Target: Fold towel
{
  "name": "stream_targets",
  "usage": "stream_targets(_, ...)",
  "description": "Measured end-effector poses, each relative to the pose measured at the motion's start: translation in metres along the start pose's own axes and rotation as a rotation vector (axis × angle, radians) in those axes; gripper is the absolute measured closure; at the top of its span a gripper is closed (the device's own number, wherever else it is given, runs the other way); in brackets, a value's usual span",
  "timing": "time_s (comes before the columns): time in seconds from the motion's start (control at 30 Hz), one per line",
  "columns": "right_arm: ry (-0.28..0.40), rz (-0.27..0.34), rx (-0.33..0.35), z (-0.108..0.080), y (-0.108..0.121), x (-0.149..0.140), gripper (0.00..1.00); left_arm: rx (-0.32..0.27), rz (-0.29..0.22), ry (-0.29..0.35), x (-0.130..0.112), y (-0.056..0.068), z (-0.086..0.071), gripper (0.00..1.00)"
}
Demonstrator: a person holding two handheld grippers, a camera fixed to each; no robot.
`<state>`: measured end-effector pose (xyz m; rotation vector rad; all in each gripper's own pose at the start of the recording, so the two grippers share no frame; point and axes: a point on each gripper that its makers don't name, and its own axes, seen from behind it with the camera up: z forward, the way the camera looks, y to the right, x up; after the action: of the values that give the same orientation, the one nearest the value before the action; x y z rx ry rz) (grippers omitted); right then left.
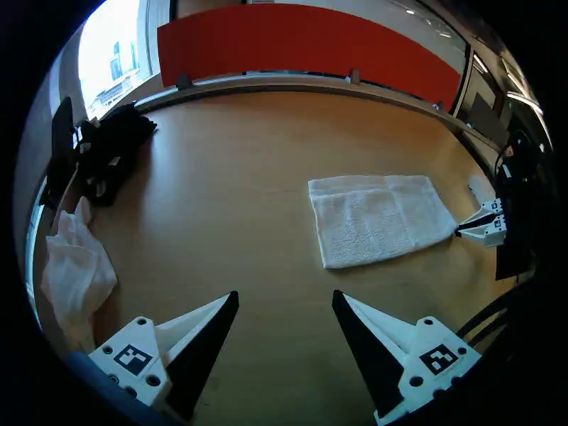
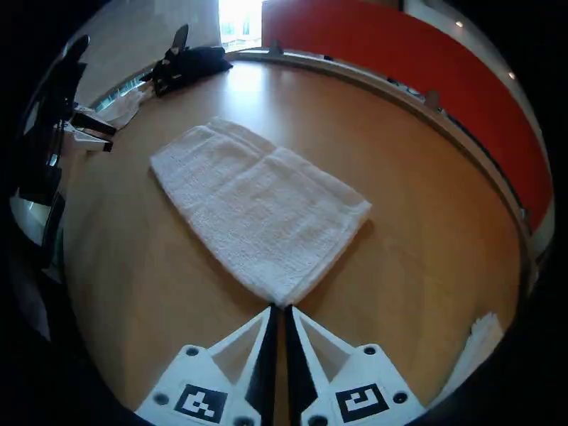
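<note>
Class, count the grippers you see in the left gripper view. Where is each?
2. The left gripper is at the bottom, open above the table; the right gripper is farther off, its tips at the right corner of the folded towel.

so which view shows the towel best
The right gripper view: the towel lies close and central, its folded layers and edges clear. The left gripper view shows the towel farther off, smaller, toward the right side.

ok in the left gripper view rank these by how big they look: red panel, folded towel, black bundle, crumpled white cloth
1. red panel
2. folded towel
3. black bundle and crumpled white cloth: about equal, cloth nearer the camera
</note>
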<state>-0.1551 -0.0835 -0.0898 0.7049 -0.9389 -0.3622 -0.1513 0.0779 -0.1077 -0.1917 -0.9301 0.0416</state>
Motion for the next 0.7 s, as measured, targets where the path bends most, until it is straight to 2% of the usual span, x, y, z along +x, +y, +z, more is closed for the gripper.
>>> stream_targets(0.3, 0.021, 0.011, -0.016, -0.006, 0.002, 0.009, 0.94, 0.001, -0.002, 0.002, 0.002, 0.0, 0.001, 0.02)
stream_targets(0.7, 0.068, -0.004, -0.061, -0.031, 0.011, 0.033, 0.94, 0.003, 0.002, 0.01, 0.009, -0.002, 0.003, 0.02)
